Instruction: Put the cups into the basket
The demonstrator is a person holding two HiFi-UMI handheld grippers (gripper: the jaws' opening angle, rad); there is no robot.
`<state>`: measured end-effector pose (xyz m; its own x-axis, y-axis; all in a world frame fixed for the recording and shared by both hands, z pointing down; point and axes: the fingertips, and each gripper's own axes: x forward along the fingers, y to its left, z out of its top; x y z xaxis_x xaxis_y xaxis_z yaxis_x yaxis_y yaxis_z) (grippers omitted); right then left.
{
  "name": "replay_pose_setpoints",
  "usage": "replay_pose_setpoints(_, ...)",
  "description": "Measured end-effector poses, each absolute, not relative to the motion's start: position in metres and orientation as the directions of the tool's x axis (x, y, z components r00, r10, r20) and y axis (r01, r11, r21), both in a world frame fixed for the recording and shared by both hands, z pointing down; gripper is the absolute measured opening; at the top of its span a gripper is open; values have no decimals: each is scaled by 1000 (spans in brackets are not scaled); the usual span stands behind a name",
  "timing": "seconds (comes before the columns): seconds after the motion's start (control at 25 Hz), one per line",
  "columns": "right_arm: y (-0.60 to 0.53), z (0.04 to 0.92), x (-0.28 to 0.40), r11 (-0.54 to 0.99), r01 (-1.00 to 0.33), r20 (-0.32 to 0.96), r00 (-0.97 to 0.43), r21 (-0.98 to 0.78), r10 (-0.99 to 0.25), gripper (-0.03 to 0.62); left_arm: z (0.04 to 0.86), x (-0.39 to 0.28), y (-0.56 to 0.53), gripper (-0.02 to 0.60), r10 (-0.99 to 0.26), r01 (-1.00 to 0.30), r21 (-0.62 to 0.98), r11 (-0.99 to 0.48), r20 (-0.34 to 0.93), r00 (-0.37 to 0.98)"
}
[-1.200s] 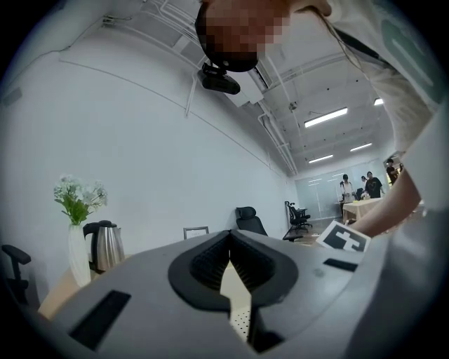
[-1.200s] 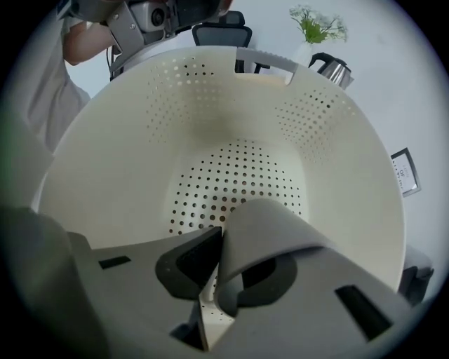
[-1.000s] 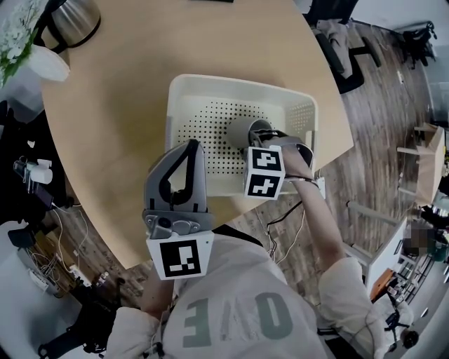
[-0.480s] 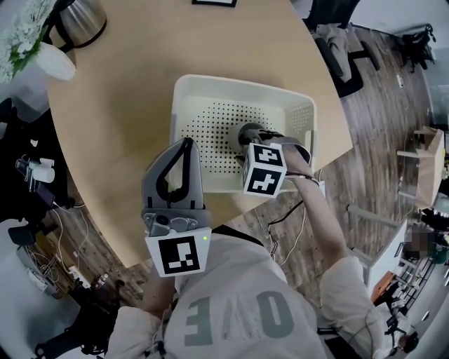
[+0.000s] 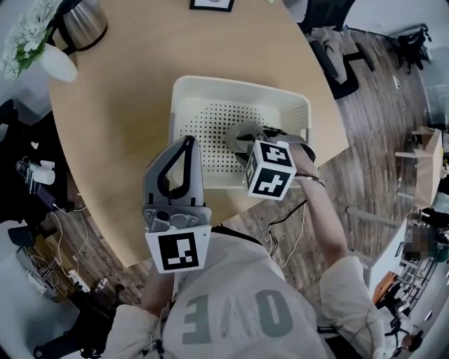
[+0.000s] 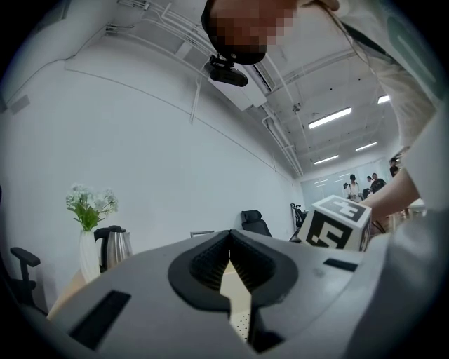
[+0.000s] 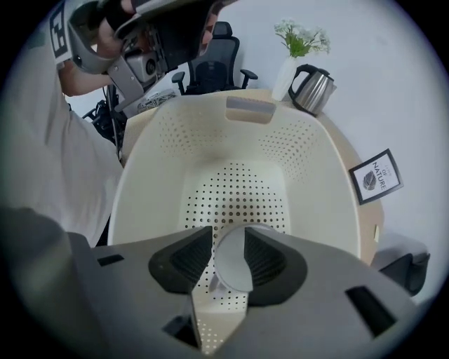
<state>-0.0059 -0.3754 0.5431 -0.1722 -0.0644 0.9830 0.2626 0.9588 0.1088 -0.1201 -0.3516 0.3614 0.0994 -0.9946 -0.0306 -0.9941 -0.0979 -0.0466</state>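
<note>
A grey cup [image 5: 238, 134] lies tilted on the dotted floor of the cream basket [image 5: 188, 95], near its front right. My right gripper [image 5: 247, 142] reaches into the basket from the near side. Its jaws are opening. In the right gripper view the cup [image 7: 235, 263] sits loose between the pads, with the right gripper [image 7: 231, 247] open around it and the basket [image 7: 309, 161] wall beyond. My left gripper [image 5: 187, 144] hovers over the basket's near left corner. In the left gripper view, the left gripper [image 6: 230, 242] is shut on nothing.
The basket stands on a round wooden table [image 5: 126, 105] near its front edge. A steel kettle [image 5: 81, 21], a white vase of flowers [image 5: 43, 57] and a small framed sign [image 5: 212, 5] stand at the far side. Wood floor and office chairs lie to the right.
The right gripper's jaws have spread apart off the cup, which now leans on the basket floor. Its marker cube has lifted slightly. The left gripper has barely moved.
</note>
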Motion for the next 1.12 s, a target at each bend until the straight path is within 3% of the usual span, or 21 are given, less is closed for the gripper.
replay_pose_setpoints(0.24, -371, 497, -17, 946, 240, 949, -279, 218, -148, 138, 355, -105, -346, 9, -989, -988, -69, -141, -36, 144)
replay_pose_setpoints(0.28, -371, 485, -18, 938, 230, 933, -312, 260, -182, 115, 354, -102, -345, 9, -988, -987, -68, -147, -35, 150)
replay_pose_setpoints(0.36, -375, 458, -18, 897, 211, 879, -375, 389, -293, -2, 353, -94, -342, 9, -987, -985, -73, -159, -28, 161)
replay_pose_setpoints(0.72, -355, 335, 6, 717, -93, 536, -600, 690, -594, -2, 322, -67, -321, 9, -982, -988, -29, -154, -110, 156)
replay_pose_setpoints(0.88, -330, 309, 23, 665, -243, 390, -650, 706, -652, -2, 309, -49, -306, 9, -976, -984, -37, -172, -128, 175)
replay_pose_setpoints(1.12, -294, 304, 38, 683, -447, 263, -690, 578, -674, -2, 289, -33, -286, 9, -969, -981, -63, -182, -160, 190)
